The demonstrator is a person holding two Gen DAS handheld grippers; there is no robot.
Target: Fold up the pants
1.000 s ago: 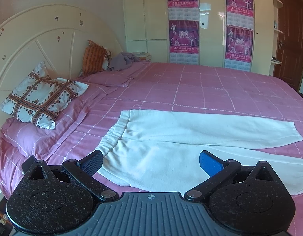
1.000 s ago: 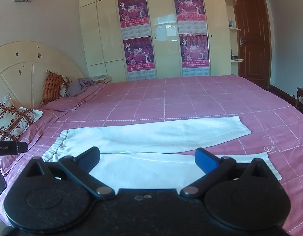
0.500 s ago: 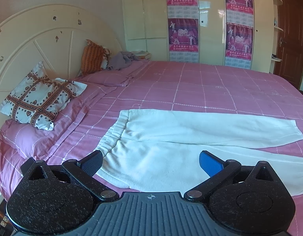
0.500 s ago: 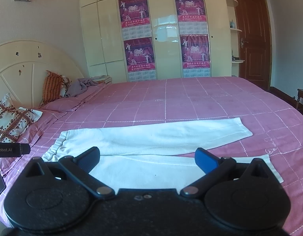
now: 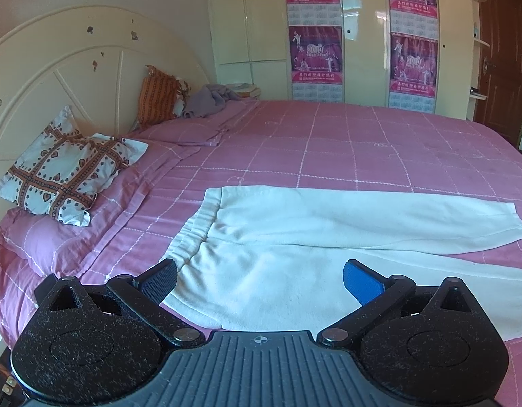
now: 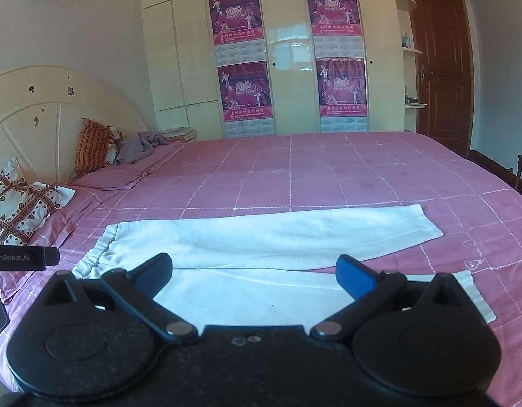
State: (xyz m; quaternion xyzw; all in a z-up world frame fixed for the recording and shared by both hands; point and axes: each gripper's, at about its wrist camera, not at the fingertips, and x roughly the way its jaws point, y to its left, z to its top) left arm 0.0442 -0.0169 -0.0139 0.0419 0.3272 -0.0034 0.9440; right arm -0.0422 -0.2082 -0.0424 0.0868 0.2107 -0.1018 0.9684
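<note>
White pants [image 5: 295, 234] lie flat on the pink checked bedspread [image 5: 328, 142], waistband to the left, both legs stretched to the right and spread slightly apart. My left gripper [image 5: 259, 279] is open and empty, held above the waist end near the front edge. My right gripper [image 6: 254, 274] is open and empty, held above the near leg of the pants [image 6: 261, 237]. The near leg's cuff [image 6: 478, 298] lies to the right of it.
A heart-patterned pillow [image 5: 64, 169] and an orange striped cushion [image 5: 156, 95] lie by the cream headboard [image 5: 57, 78] on the left. A grey cloth [image 5: 210, 100] lies at the far corner. Wardrobes with posters [image 6: 339, 84] and a brown door [image 6: 440, 68] stand behind the bed.
Both grippers have tilted slightly upward and shifted a little; the pants sit a bit lower in both views. Both stay open and empty. The pants have not moved.
</note>
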